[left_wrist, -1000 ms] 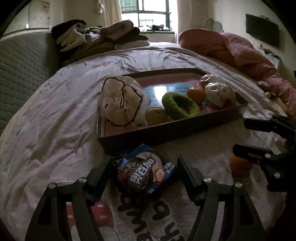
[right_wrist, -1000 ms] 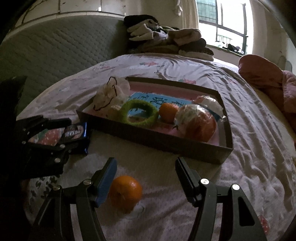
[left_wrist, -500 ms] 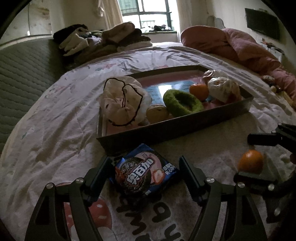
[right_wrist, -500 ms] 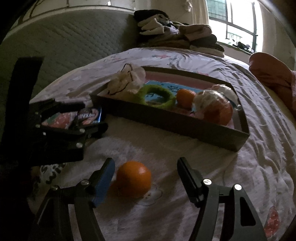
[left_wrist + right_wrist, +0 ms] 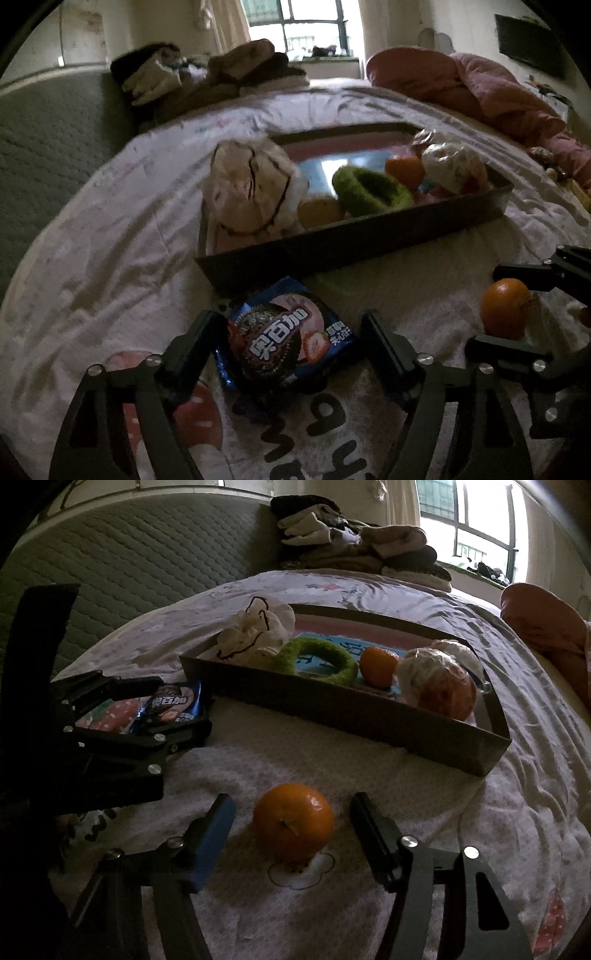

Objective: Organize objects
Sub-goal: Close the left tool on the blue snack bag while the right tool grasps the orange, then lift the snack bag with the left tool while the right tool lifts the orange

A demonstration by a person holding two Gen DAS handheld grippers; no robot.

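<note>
Both claws gape: left claw (image 5: 290, 345) straddles a light, crinkly blue biscuit packet (image 5: 286, 341); right claw (image 5: 291, 821) flanks a firm, round orange tangerine (image 5: 293, 821), best pinched across its middle.

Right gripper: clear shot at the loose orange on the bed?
Probably yes. The right gripper is open with the orange already sitting between its fingers, nothing between them. The left gripper is off to the side around the cookie packet.
</note>
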